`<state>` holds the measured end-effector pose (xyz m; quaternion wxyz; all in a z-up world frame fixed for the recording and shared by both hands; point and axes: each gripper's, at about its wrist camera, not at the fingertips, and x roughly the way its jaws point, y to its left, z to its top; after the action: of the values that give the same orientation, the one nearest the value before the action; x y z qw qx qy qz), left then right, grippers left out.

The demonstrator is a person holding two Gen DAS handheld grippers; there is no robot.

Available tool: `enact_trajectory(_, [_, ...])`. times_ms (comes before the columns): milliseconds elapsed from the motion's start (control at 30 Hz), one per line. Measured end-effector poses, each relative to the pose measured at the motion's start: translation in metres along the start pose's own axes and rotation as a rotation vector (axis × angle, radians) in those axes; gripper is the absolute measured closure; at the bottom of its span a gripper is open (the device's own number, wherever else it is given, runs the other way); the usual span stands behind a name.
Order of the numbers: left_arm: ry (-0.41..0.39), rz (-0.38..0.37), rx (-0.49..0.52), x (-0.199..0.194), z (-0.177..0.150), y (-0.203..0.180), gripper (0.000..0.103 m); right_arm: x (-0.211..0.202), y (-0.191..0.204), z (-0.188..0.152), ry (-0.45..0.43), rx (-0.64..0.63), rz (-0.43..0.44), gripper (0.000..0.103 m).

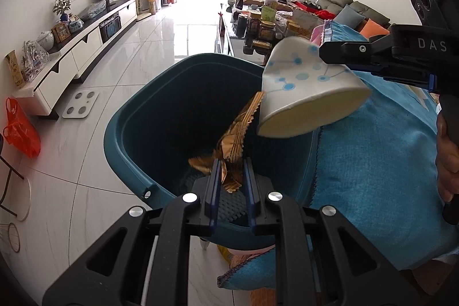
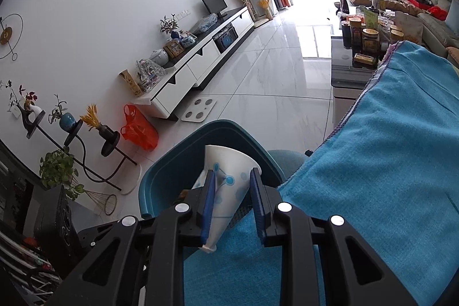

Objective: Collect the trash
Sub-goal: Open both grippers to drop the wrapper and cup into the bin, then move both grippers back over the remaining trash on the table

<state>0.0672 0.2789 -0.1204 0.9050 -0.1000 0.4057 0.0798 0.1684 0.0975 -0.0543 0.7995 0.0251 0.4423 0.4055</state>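
Left gripper (image 1: 232, 177) fingers pinch a gold wrapper (image 1: 235, 139) over the teal bin (image 1: 126, 134). Right gripper (image 2: 232, 200) fingers clamp a crushed paper cup (image 2: 226, 177) by its base, mouth out over the bin's rim beside the blue cloth (image 2: 387, 162). Bin bottom is dark, contents unreadable.

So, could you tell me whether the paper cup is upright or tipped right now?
Tipped. The paper cup lies on its side in the right gripper, its crushed mouth pointing over the teal bin.
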Motion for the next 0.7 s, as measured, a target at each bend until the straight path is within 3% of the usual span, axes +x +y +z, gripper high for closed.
enact_trajectory(267, [0.000, 0.001, -0.047, 0.008, 0.003, 0.010, 0.079, 0.001, 0.000, -0.003, 0.009, 0.021, 0.013, 0.079])
enact_trajectory(500, [-0.094, -0.013, -0.025, -0.020, 0.007, -0.005, 0.066, -0.031, 0.000, -0.012, -0.034, 0.000, 0.029, 0.076])
enact_trajectory(700, [-0.186, -0.101, 0.049, -0.058, 0.011, -0.042, 0.058, -0.079, -0.005, -0.026, -0.113, -0.044, 0.002, 0.072])
